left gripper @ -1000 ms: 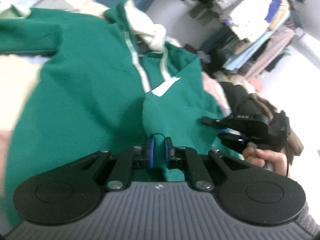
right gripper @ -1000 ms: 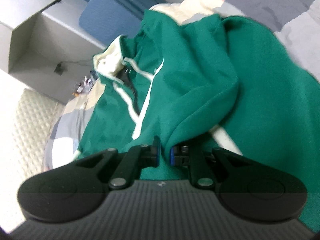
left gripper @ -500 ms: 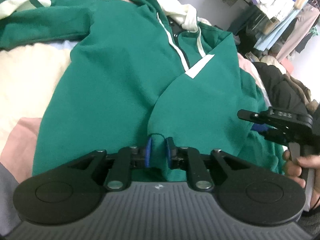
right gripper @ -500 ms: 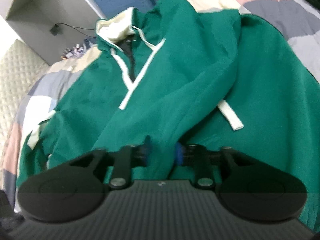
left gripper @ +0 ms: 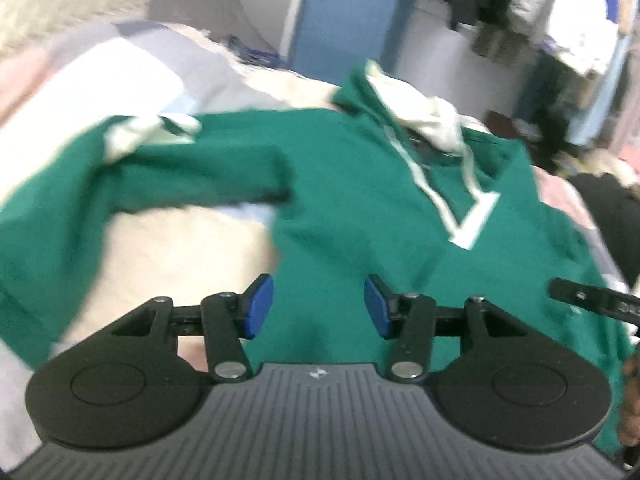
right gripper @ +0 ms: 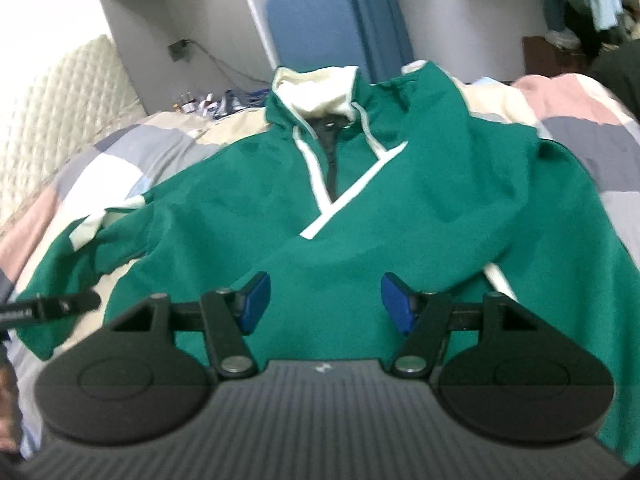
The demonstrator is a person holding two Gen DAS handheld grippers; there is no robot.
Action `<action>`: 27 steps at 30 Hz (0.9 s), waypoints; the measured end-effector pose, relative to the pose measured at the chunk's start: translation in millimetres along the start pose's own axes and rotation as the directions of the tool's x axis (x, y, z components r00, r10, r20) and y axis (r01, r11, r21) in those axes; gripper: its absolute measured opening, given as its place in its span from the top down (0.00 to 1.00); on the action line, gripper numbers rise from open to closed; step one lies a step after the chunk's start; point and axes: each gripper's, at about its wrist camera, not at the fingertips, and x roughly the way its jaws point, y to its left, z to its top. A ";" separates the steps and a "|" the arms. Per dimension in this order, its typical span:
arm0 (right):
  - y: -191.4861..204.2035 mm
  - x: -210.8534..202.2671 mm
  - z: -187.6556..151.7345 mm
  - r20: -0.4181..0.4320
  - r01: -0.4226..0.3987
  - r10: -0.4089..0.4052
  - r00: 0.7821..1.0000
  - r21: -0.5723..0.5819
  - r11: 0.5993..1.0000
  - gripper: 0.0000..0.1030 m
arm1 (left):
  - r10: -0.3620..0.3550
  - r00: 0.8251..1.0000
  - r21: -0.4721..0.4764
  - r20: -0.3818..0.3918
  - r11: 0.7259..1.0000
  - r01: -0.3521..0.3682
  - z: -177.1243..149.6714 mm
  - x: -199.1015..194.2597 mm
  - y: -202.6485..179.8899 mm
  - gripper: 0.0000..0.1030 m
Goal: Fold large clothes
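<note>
A green hoodie (right gripper: 400, 216) with a cream hood lining (right gripper: 316, 92) and white trim lies face up on the bed. Its right side is folded over the chest, and its other sleeve (left gripper: 168, 176) stretches out to the left. My left gripper (left gripper: 318, 306) hovers over the hoodie's (left gripper: 360, 208) lower part, jaws opening, nothing pinched between the blue pads. My right gripper (right gripper: 324, 300) is likewise over the lower hem, jaws opening with only cloth lying below. Each gripper's tip shows at the edge of the other's view.
The bed has a patchwork quilt (right gripper: 592, 128) of pink, grey and cream. A quilted headboard (right gripper: 52, 104) stands at left, a blue panel (right gripper: 316, 20) behind. Hanging clothes (left gripper: 580, 20) and a dark garment (left gripper: 608, 200) crowd the right side.
Both grippers let go of the green cloth and spread their jaws. Both drew back and lifted, so the whole hoodie now shows.
</note>
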 end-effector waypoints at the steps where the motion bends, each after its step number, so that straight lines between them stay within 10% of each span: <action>1: 1.9 2.8 -0.4 -0.004 -0.005 0.005 1.000 -0.004 1.000 0.39 | 0.026 1.000 -0.009 0.009 1.000 -0.026 1.5 -1.4 5.9 0.45; 9: -2.1 26.5 -8.5 -0.088 0.056 -0.057 0.994 -0.011 0.998 0.38 | 0.304 0.944 -0.110 0.128 0.950 -0.291 1.3 -8.9 37.3 0.36; 12: -2.1 26.3 -7.9 -0.074 0.056 -0.056 0.996 -0.005 0.998 0.13 | 0.407 0.893 -0.146 0.194 0.912 -0.384 0.0 -16.2 41.9 0.33; 18: 4.2 25.8 -9.1 -0.072 0.036 -0.038 0.997 -0.026 0.999 0.13 | 0.587 0.761 -0.219 0.276 0.809 -0.545 -1.8 -29.7 51.4 0.21; 23: 6.1 30.0 -10.0 -0.094 0.040 -0.043 0.995 -0.032 0.999 0.13 | 0.692 0.684 -0.190 0.231 0.721 -0.666 -1.8 -14.4 61.1 0.13; 27: 5.7 30.1 -9.5 -0.098 0.041 -0.043 0.994 -0.026 0.999 0.13 | 0.716 0.688 -0.166 0.119 0.697 -0.698 3.6 10.9 82.7 0.12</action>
